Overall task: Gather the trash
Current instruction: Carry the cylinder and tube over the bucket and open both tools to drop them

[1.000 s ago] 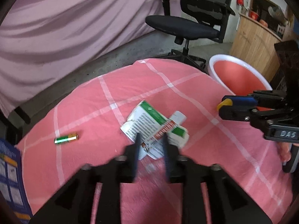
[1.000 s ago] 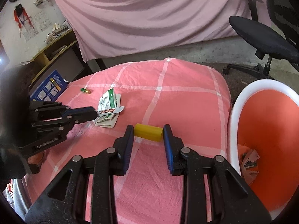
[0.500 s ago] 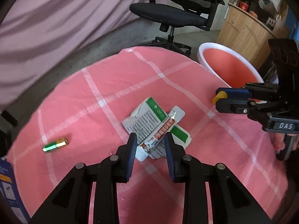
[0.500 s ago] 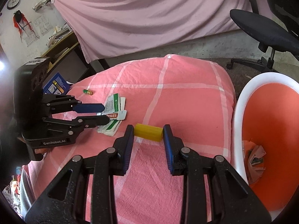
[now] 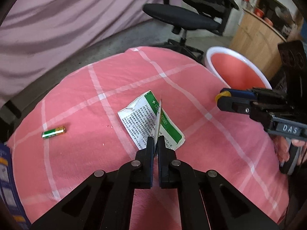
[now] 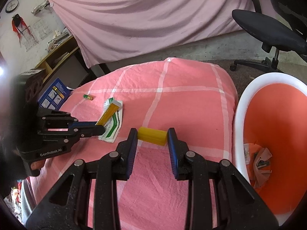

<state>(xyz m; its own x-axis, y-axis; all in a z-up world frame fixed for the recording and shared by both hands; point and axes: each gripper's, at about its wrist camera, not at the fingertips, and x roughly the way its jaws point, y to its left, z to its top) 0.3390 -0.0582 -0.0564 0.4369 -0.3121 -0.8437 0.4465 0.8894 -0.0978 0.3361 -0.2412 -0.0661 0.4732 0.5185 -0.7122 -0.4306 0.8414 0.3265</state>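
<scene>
**Now both grippers hold trash over the pink cloth**

Now the left gripper point(image 5: 155, 140) has its jaws pressed together on a thin flat packet point(image 5: 158, 118), which shows edge-on in the left wrist view as a pale sliver rising from between the fingertips. From the right wrist view the same packet point(image 6: 108, 113) shows an orange face with a white end, tilted up off the cloth, its lower end caught in the left gripper point(image 6: 99, 126).

Just under the packet, a white leaflet point(image 5: 151, 120) with green stripes and small print lies flat on the pink checked cloth point(image 5: 96, 88). A green battery point(image 5: 54, 132) lies on the cloth well to the side of the leaflet, near the cloth's edge, close to a blue printed box point(image 6: 54, 94).

Meanwhile the right gripper point(image 6: 152, 135) is clamped on a yellow block point(image 6: 152, 135), 1 pad at each end, so its jaws stand partly apart with the block filling the gap. The block hangs above the cloth, between the leaflet and the bin.

An orange bin with a white rim point(image 6: 239, 115) stands beside the cloth's edge, near the right gripper. Crumpled wrappers point(image 6: 259, 161) already lie at its bottom. A black office chair point(image 5: 184, 17) stands on the grey floor beyond the cloth, and a pink sheet point(image 6: 144, 15) hangs behind it all.
</scene>
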